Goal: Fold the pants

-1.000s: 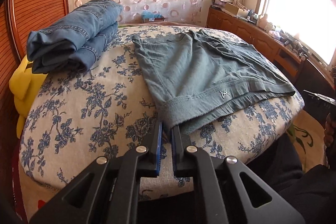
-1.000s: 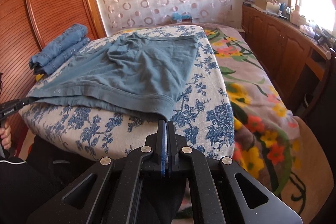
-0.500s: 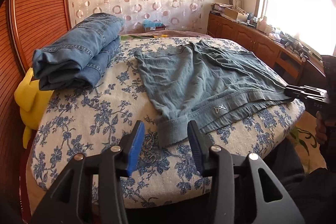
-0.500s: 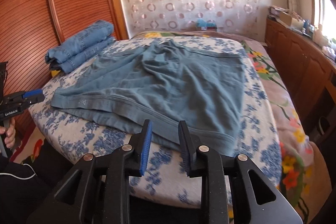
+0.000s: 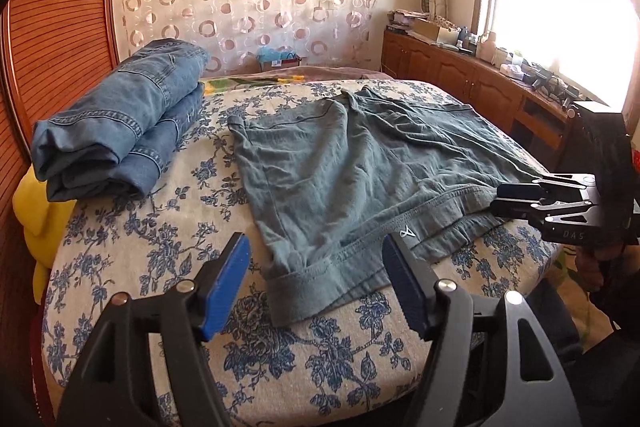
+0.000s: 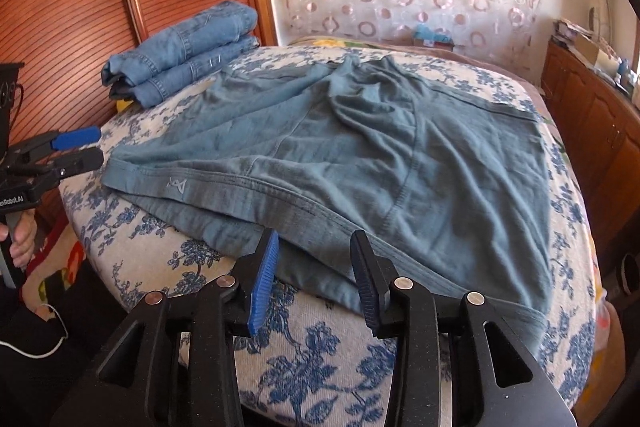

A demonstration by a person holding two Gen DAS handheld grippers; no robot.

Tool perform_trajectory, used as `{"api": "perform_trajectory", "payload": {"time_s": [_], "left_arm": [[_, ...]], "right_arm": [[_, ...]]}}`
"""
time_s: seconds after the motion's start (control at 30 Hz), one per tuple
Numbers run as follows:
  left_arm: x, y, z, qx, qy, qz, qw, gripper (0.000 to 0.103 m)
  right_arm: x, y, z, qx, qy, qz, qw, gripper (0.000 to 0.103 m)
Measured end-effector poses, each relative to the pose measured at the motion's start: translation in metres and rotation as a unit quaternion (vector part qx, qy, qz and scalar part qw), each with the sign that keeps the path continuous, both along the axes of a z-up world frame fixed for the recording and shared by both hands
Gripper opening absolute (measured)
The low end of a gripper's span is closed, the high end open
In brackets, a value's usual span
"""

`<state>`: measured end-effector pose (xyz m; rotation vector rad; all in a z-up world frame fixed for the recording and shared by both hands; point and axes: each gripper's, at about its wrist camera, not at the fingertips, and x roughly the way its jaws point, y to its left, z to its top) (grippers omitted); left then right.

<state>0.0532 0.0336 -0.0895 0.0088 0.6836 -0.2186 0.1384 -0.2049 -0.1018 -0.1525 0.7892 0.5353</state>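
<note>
Shorts flat on the bed, both grippers released

The shorts [image 5: 360, 187] lie near the bed's [image 5: 160, 227] front edge, waistband forward. The left hand-held gripper [image 5: 316, 283] and the right [image 6: 314, 277] have just been opening, waistband corners between untouching pads. Jeans [image 5: 120, 119] sit apart, bare bedspread between.

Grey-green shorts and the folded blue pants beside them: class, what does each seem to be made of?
Grey-green shorts: probably soft cotton knit, matte; they drape in loose wrinkles, with a ribbed, stitched waistband.
Folded blue pants: denim, judging by the faded blue weave, pale topstitching and thick, stiff folds.
</note>
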Motion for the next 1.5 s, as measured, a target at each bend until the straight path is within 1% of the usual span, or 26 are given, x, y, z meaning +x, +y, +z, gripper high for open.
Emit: {"api": "perform_trajectory", "payload": {"time_s": [0.07,0.17,0.27,0.4,0.47,0.53,0.57,0.6,0.7,0.77,0.8,0.87,0.9,0.97,1.03,1.07,1.17,1.27,1.4,1.47,1.5], "left_arm": [[0.004,-0.001,-0.004,0.000,0.004,-0.003,1.0000,0.068],[0.011,-0.003,-0.015,0.012,0.023,0.002,0.9997,0.068],[0.014,-0.002,-0.025,0.024,0.037,0.011,0.9990,0.068],[0.016,0.001,-0.035,0.026,0.049,0.019,0.9983,0.068],[0.017,0.003,-0.037,0.027,0.053,0.020,0.9980,0.068],[0.018,0.004,-0.039,0.026,0.054,0.018,0.9980,0.068],[0.018,0.005,-0.040,0.025,0.054,0.018,0.9980,0.068],[0.018,0.005,-0.040,0.022,0.055,0.017,0.9981,0.068],[0.018,0.008,-0.041,0.020,0.052,0.017,0.9983,0.067],[0.016,0.009,-0.040,0.018,0.049,0.015,0.9985,0.057],[0.016,0.010,-0.040,0.014,0.049,0.012,0.9986,0.055],[0.014,0.012,-0.040,0.008,0.050,0.005,0.9987,0.043],[0.013,0.011,-0.039,0.006,0.051,0.004,0.9987,0.040],[0.010,0.010,-0.038,0.009,0.049,0.003,0.9987,0.028],[0.005,0.012,-0.036,0.008,0.046,0.005,0.9989,0.023],[0.003,0.013,-0.035,0.005,0.046,0.005,0.9989,0.017],[-0.001,0.018,-0.036,0.004,0.050,0.011,0.9987,0.014],[-0.003,0.021,-0.038,0.003,0.052,0.015,0.9985,0.014],[-0.005,0.021,-0.037,0.005,0.052,0.017,0.9985,0.014],[-0.006,0.020,-0.038,0.008,0.051,0.018,0.9985,0.014],[-0.005,0.019,-0.038,0.009,0.051,0.019,0.9985,0.014]], "right_arm": [[0.005,0.004,-0.004,-0.006,0.003,-0.001,1.000,0.037],[0.007,0.008,-0.005,-0.013,0.000,0.000,1.000,0.037],[0.006,0.014,-0.006,-0.035,-0.010,0.004,0.999,0.037],[0.003,0.020,-0.008,-0.058,-0.024,0.008,0.998,0.036],[0.003,0.020,-0.008,-0.056,-0.023,0.012,0.998,0.029],[0.003,0.020,-0.007,-0.052,-0.021,0.015,0.998,0.015],[0.003,0.020,-0.007,-0.050,-0.019,0.017,0.998,0.012],[0.003,0.020,-0.005,-0.052,-0.021,0.014,0.998,0.005],[0.004,0.018,-0.004,-0.044,-0.017,0.012,0.999,0.002],[0.001,0.015,-0.001,-0.033,-0.016,0.013,0.999,0.001],[-0.001,0.014,0.001,-0.027,-0.016,0.015,0.999,0.001],[-0.007,0.013,0.005,-0.022,-0.016,0.021,0.999,0.001],[-0.011,0.013,0.007,-0.019,-0.016,0.025,0.999,0.001],[-0.016,0.013,0.009,-0.015,-0.013,0.032,0.999,0.000],[-0.020,0.013,0.009,-0.013,-0.012,0.037,0.999,0.000],[-0.022,0.013,0.010,-0.010,-0.009,0.040,0.999,0.000],[-0.025,0.013,0.008,-0.009,-0.007,0.041,0.999,0.000],[-0.026,0.011,0.004,-0.009,0.003,0.042,0.999,0.000],[-0.028,-0.002,0.007,0.005,-0.001,0.020,1.000,0.000],[-0.031,-0.015,0.013,0.003,-0.016,-0.005,1.000,0.008],[-0.031,-0.021,0.016,0.004,-0.022,-0.016,1.000,0.015]]}}
